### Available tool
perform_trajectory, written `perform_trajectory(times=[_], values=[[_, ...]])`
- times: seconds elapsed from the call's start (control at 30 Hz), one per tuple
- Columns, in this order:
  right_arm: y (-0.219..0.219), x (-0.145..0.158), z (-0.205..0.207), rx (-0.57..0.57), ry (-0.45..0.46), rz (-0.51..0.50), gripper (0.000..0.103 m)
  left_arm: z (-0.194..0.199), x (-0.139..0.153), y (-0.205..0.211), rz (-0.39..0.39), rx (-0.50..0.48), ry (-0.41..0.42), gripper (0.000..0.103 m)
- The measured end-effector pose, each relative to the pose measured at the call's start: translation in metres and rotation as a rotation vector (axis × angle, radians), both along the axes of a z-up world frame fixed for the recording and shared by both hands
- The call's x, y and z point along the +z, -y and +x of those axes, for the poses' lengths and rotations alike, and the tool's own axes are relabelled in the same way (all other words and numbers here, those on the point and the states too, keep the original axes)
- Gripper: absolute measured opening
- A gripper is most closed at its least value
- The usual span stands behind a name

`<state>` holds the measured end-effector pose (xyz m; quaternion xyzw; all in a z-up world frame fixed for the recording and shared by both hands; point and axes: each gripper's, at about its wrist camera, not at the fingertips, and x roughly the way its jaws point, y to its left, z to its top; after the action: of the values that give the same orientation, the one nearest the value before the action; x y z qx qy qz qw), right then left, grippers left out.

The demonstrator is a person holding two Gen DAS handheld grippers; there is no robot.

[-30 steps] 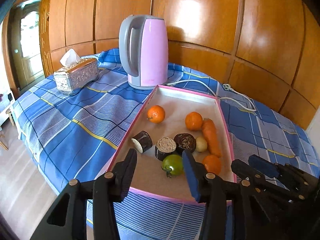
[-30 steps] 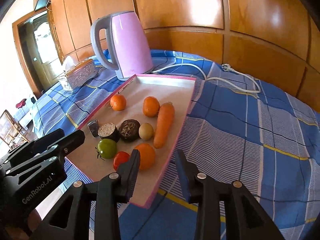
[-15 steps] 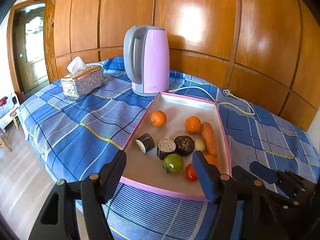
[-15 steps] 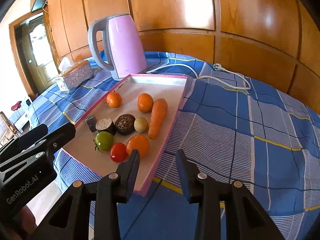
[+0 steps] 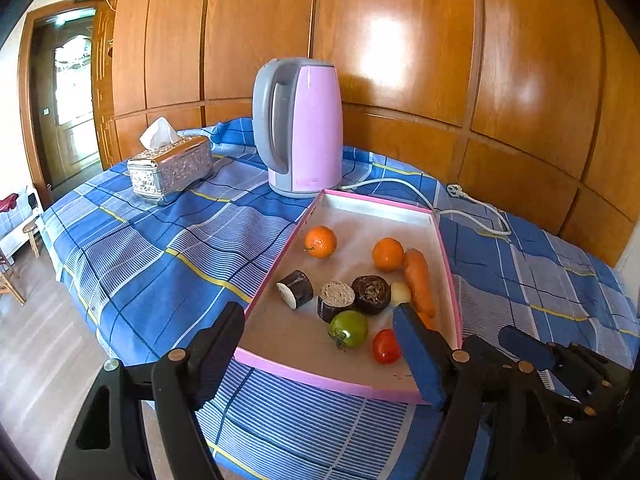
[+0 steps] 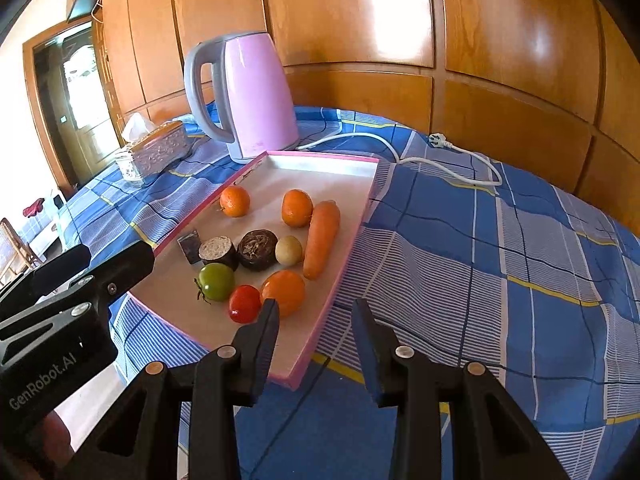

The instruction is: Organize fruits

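A pink-rimmed tray (image 5: 320, 380) lies on the blue checked cloth. It holds two tangerines (image 5: 320, 241), a carrot (image 5: 418, 280), a green tomato (image 5: 349, 328), a red tomato (image 5: 385, 346), three dark cut pieces (image 5: 336, 300) and a small pale ball (image 5: 400, 292). My left gripper (image 5: 318, 310) hovers before the tray's near edge; its jaws are opening and nothing is gripped between them. My right gripper (image 6: 315, 305) hangs over the tray's near right corner (image 6: 296, 380) with a narrow empty gap, just short of an orange fruit (image 6: 283, 291).
A lilac kettle (image 5: 300, 128) stands behind the tray, its white cord (image 5: 460, 208) trailing right. A silver tissue box (image 5: 172, 168) sits at the back left. Wood panelling closes the back. The table edge drops to the floor on the left.
The left jaws have spread much wider and drawn back from the tray, leaving the green tomato lying there. The red tomato now shows. The right gripper has hardly moved.
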<state>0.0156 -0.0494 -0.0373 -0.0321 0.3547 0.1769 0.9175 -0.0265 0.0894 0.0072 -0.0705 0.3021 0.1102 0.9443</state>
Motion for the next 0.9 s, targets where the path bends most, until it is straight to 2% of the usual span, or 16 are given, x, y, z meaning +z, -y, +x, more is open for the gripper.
perform_trajectory(times=[0.9], values=[[-0.0029, 0.0003, -0.001, 0.006, -0.002, -0.007, 0.038, -0.0016, 0.0007, -0.0035, -0.003, 0.003, -0.005, 0.082]])
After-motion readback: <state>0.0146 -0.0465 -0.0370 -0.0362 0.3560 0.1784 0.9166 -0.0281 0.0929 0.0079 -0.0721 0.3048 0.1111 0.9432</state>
